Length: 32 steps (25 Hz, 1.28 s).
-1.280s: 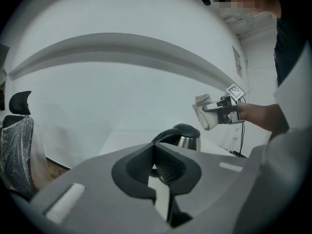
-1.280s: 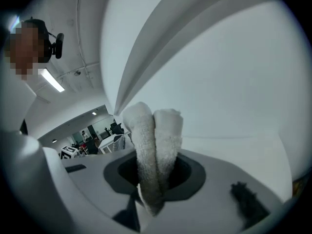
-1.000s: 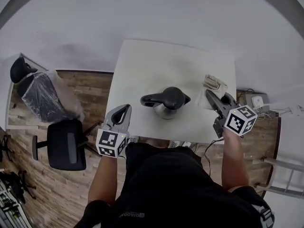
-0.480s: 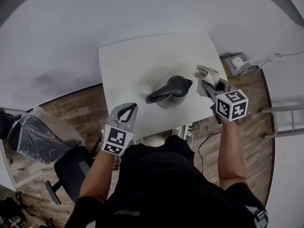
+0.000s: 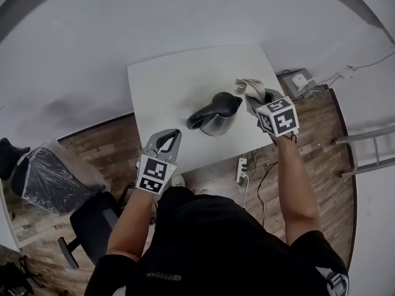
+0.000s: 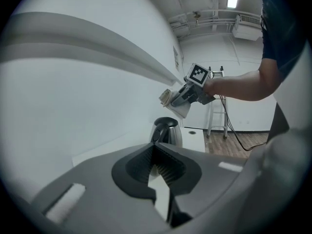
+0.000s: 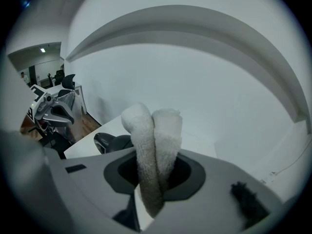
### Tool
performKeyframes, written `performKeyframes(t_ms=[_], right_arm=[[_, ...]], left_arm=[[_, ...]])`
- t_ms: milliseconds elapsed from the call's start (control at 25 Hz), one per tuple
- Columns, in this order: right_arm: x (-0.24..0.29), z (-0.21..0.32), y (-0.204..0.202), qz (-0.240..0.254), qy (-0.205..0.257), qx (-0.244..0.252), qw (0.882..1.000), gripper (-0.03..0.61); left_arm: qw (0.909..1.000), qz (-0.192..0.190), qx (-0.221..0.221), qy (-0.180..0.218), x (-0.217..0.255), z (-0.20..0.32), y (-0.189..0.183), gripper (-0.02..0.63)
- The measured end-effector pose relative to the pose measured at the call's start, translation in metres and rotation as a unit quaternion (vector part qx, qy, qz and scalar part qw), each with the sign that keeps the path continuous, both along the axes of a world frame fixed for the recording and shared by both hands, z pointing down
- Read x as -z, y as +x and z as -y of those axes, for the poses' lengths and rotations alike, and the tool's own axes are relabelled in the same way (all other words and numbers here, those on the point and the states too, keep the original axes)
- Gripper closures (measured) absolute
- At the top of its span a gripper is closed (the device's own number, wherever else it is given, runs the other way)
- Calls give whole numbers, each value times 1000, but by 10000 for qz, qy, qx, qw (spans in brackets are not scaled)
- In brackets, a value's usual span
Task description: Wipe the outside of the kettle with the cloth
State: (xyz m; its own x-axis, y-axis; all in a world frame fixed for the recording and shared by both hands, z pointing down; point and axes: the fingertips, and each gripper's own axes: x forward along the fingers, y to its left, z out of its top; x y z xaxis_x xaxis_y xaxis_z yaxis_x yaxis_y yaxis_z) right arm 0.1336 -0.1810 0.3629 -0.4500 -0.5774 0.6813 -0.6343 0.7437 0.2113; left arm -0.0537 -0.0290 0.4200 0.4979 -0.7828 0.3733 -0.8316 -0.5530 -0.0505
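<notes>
Steel kettle (image 5: 216, 113) on white table (image 5: 170, 85)

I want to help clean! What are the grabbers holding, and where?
The right gripper pinches the white cloth around its bunched middle. The left gripper, jaws together, holds nothing.

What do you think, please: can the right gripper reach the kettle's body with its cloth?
Probably yes: the right gripper, shut on the cloth, hovers close beside the kettle, and nothing stands between them.

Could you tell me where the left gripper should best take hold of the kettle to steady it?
Probably the black handle, approached from the person's left: it loops out from the kettle toward the left gripper, whose shut jaws would need opening first.
</notes>
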Motion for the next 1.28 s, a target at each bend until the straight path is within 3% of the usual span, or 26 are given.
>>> performKeyframes(t_ms=[160,360,600,920,1280], right_arm=[[1,-8,-7,-85,139,238,9996,485],[-5,-7,-16,-749,341,480,9955,485],[-8,6,-30,-1210,139,87,9925,485],[-16,16,-48,-1523,-167,-509,9869,485],[-19,2,-74,-2055,3,-639,9766,485]], left_arm=[[9998,112,150,-36,-8,-21,10,607],[9996,183,181,83,-3,-36,20,607],[9997,206,-123,48,-9,-36,10,607],[9950,303,-952,81,-13,-30,-14,607],[9919,59,-1271,33,-17,-19,-58,607]])
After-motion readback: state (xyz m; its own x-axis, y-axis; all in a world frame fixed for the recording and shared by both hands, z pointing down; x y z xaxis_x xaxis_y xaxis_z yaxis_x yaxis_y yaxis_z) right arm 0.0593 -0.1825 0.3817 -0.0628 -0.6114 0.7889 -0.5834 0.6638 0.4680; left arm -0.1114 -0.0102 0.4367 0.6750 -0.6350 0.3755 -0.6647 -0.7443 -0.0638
